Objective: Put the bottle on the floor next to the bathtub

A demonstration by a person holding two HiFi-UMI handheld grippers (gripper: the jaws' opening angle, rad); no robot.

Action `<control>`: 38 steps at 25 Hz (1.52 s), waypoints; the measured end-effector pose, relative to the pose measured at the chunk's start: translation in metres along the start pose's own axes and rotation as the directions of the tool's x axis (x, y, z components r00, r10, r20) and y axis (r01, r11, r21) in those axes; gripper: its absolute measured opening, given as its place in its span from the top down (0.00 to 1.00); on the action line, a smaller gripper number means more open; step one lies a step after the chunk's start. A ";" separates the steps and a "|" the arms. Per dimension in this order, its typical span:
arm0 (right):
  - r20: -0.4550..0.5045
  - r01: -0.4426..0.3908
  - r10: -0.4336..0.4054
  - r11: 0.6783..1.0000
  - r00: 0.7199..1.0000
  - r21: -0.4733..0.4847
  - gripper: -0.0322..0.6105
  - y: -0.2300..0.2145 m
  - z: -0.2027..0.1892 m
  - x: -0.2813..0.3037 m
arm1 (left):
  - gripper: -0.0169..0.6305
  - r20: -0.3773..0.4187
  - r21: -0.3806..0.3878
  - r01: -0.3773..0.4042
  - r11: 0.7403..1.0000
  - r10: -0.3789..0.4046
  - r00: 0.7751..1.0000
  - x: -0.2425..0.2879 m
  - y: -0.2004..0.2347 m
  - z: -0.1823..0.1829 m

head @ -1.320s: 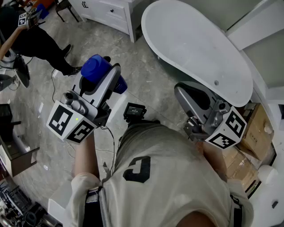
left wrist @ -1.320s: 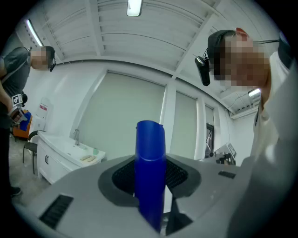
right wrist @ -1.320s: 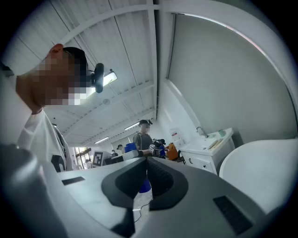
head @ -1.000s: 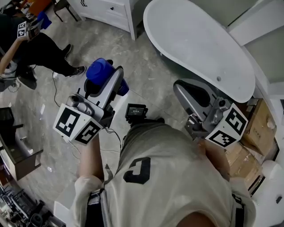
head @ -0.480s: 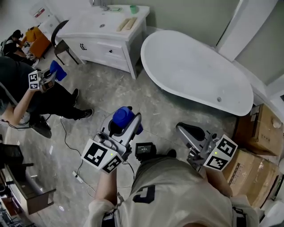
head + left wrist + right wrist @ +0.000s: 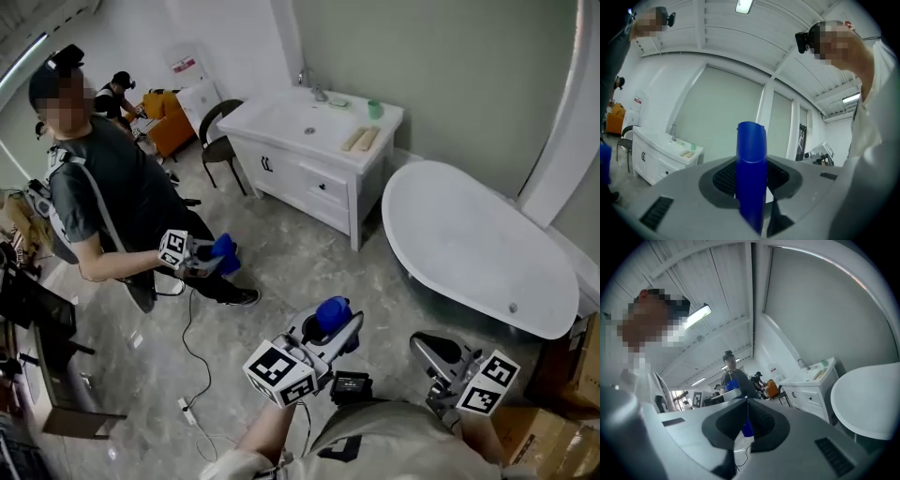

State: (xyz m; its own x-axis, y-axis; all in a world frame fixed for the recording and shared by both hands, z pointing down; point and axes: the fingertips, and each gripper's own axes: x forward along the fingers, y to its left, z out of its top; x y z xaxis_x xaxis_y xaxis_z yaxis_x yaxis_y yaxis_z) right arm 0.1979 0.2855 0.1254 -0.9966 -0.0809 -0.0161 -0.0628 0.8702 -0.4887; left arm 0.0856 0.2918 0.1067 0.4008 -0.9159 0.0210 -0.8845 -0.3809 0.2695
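A blue bottle (image 6: pixel 331 313) is held in my left gripper (image 6: pixel 341 330), above the grey stone floor (image 6: pixel 281 262) at the bottom middle of the head view. In the left gripper view the bottle (image 6: pixel 751 159) stands upright between the jaws of that gripper (image 6: pixel 752 187), which press on its sides. My right gripper (image 6: pixel 424 345) hangs to the right of it, shut and empty; its pads meet in the right gripper view (image 6: pixel 746 412). The white oval bathtub (image 6: pixel 473 246) lies ahead on the right, also seen in the right gripper view (image 6: pixel 867 401).
A white vanity (image 6: pixel 314 141) with a sink stands left of the tub, a dark chair (image 6: pixel 221 141) beside it. Another person (image 6: pixel 112 202) stands at the left holding a gripper with a blue thing (image 6: pixel 223 253). A cable (image 6: pixel 187 375) trails over the floor. Cardboard boxes (image 6: pixel 583 361) sit at the far right.
The head view has swung up from the floor to take in the room, vanity and standing person. Both grippers now sit lower in the frame; the left still holds the bottle.
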 end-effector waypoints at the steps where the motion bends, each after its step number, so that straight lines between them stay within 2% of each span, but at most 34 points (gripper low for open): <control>1: 0.002 -0.023 0.023 1.000 1.000 -0.005 0.91 0.007 0.002 0.008 | 0.69 0.007 -0.002 0.004 1.000 -0.004 1.000 -0.006 -0.001 0.003; 5: 0.001 -0.086 0.086 0.996 0.996 0.005 0.91 0.024 0.002 0.033 | 0.69 0.023 -0.010 0.008 1.000 -0.007 1.000 -0.023 0.002 0.008; 10: -0.088 -0.084 0.080 0.996 0.993 -0.039 0.91 0.036 -0.015 0.062 | 0.69 0.028 -0.010 -0.045 0.999 0.045 0.999 -0.054 0.023 0.013; 14: -0.092 -0.126 0.124 0.992 0.988 -0.026 0.91 0.039 -0.017 0.076 | 0.69 0.046 -0.003 -0.089 0.996 0.089 0.995 -0.065 0.039 0.017; 18: -0.103 -0.124 0.121 0.992 0.987 -0.024 0.91 0.027 -0.014 0.077 | 0.69 0.061 -0.034 -0.088 0.996 0.090 0.994 -0.056 0.045 0.015; 24: -0.102 -0.114 0.113 0.994 0.988 0.004 0.91 0.000 -0.006 0.063 | 0.69 0.072 -0.039 -0.091 0.995 0.093 0.993 -0.030 0.045 0.024; 29: -0.045 -0.131 0.132 0.991 0.990 0.013 0.91 -0.025 0.013 0.051 | 0.69 0.029 -0.030 -0.104 0.994 0.105 0.994 0.004 0.041 0.025; 33: 0.009 -0.141 0.140 0.990 0.990 0.029 0.91 -0.061 0.036 0.030 | 0.69 0.009 -0.002 -0.109 0.994 0.109 0.994 0.050 0.036 0.029; 38: 0.040 -0.107 0.104 0.991 0.994 0.086 0.91 -0.116 0.052 -0.017 | 0.69 -0.005 0.015 -0.092 0.996 0.092 0.996 0.114 0.022 0.027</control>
State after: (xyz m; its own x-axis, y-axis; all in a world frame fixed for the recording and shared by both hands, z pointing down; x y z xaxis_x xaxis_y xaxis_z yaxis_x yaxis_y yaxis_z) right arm 0.2246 0.1606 0.1367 -0.9948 -0.0098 -0.1018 0.0488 0.8290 -0.5572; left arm 0.1058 0.1753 0.0894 0.3186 -0.9465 0.0508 -0.9212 -0.2966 0.2517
